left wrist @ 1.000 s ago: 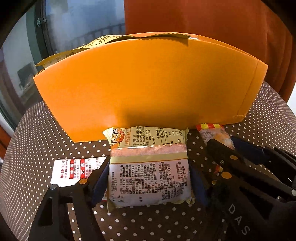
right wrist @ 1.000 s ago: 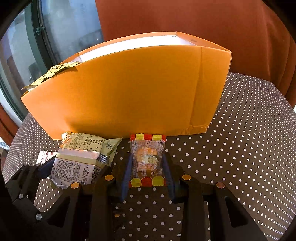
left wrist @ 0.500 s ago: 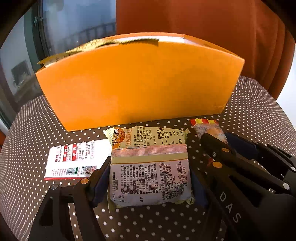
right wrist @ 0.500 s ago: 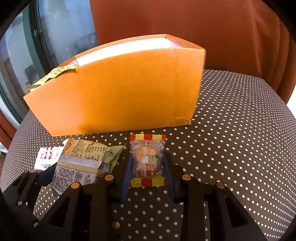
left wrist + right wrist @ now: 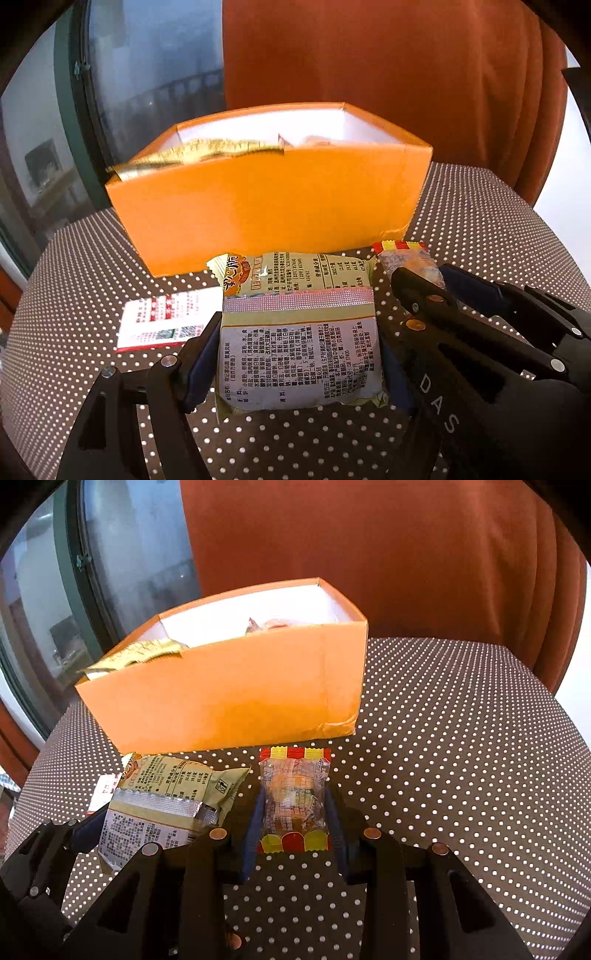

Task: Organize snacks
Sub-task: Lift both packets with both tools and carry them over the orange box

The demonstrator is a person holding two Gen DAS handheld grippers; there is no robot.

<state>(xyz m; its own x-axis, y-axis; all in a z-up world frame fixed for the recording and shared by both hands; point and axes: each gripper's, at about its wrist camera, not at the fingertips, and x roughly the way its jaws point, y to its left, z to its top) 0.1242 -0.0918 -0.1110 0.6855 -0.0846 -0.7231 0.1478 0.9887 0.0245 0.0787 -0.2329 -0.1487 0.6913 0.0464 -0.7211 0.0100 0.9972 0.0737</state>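
My left hand-held gripper [image 5: 299, 354] clamps a pale yellow-green snack packet [image 5: 299, 350], held above the dotted table [image 5: 498, 236] in front of the orange box [image 5: 266, 199]. My right hand-held gripper [image 5: 293, 812] pinches a small clear candy wrapper [image 5: 293, 797] beside it. The box already has packets inside. A white card [image 5: 166, 321] lies on the table.

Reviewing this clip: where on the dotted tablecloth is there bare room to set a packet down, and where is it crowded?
Free: the dotted tablecloth right of the orange box, out to the curtain. Also the strip left of the white card, seen from the left wrist. Crowded: in front of the box, where both tools hold packets side by side, and the box's left end, where a gold wrapper overhangs.
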